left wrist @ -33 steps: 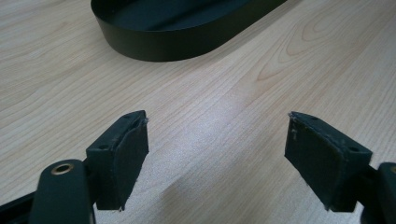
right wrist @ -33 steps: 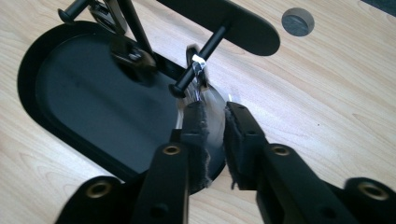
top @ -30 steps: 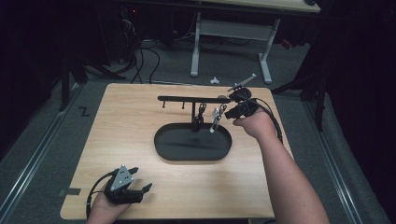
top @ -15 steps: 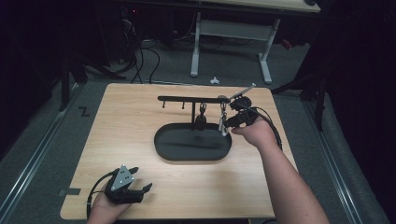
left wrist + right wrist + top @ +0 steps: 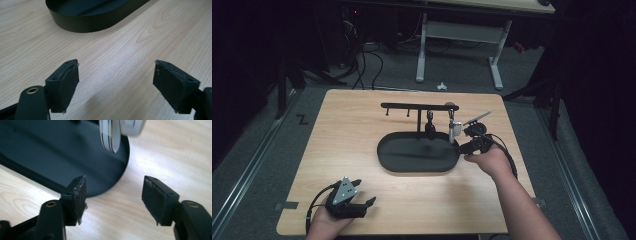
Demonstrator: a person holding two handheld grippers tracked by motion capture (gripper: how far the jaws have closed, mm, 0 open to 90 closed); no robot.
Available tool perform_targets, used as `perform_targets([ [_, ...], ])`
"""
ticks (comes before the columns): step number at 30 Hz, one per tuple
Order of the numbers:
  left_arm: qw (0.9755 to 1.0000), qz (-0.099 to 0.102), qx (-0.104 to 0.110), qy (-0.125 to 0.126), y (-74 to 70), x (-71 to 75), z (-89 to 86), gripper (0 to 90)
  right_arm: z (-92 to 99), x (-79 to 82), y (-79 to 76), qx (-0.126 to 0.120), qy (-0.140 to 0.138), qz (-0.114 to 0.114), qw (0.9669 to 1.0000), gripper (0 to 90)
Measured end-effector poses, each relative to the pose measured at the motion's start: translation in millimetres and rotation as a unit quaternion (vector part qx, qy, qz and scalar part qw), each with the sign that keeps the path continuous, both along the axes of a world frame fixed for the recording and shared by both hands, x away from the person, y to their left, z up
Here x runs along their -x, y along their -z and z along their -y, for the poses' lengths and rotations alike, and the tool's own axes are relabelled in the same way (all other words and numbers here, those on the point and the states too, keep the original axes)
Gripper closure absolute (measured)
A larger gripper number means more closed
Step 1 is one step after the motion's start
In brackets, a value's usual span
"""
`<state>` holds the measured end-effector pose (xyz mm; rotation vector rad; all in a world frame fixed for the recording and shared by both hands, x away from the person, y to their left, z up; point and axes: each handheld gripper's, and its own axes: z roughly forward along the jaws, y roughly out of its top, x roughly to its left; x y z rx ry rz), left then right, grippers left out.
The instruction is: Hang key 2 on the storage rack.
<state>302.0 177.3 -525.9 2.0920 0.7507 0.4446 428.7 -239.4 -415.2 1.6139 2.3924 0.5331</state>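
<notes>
Whereas it earlier gripped the hanging silver metal key fob, the right gripper now sits lower beside the black oval tray, jaws just opened wide and empty; the left gripper stays open, empty.

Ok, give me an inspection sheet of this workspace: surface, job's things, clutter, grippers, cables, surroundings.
Surface: light wooden table, no damage seen.
Job's things: black stand with hook bar over an oval tray; a dark item and a silver item hang from it.
Clutter: nothing seen.
Grippers: left gripper open, at the near left edge; right gripper has just been opening, nothing between its jaws, below the silver item.
Cables: one trails from each gripper; loose cables on the floor behind.
Surroundings: dark room, grey floor, white desk frame behind.
</notes>
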Motion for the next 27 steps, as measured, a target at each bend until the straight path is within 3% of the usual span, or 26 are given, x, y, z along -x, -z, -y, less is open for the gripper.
perform_targets([
  [7,1.0000,0.000,-0.001,0.000,0.1,-0.1,0.2,21.2,10.4,17.8,21.2,-0.014,0.015,0.005,0.9998,33.7],
  [12,1.0000,0.000,-0.001,-0.001,0.4,0.0,0.4,21.2,15.5,30.2,33.0,-0.013,0.018,0.024,0.9995,31.8],
  [13,1.0000,-0.001,-0.001,-0.001,0.5,-0.1,0.4,21.1,18.8,38.3,39.0,-0.021,0.025,0.044,0.9985,31.3],
  [16,1.0000,-0.001,-0.001,-0.001,0.8,-0.3,0.5,21.1,23.0,49.4,46.3,-0.028,0.026,0.074,0.9966,31.3],
  [19,1.0000,-0.003,-0.002,-0.001,1.4,-0.8,0.5,21.1,27.3,62.3,55.1,-0.037,0.029,0.097,0.9942,30.8],
  [23,1.0000,-0.003,-0.004,0.001,1.2,-0.8,0.9,21.0,35.7,79.7,69.9,-0.074,0.044,0.114,0.9898,30.0],
  [26,1.0000,0.000,-0.002,0.000,0.4,-0.2,1.2,21.0,37.6,87.3,76.7,-0.071,0.042,0.131,0.9880,29.4],
  [27,1.0000,0.001,-0.002,0.000,0.1,0.0,1.3,21.0,40.4,98.5,84.9,-0.067,0.042,0.155,0.9846,28.6],
])
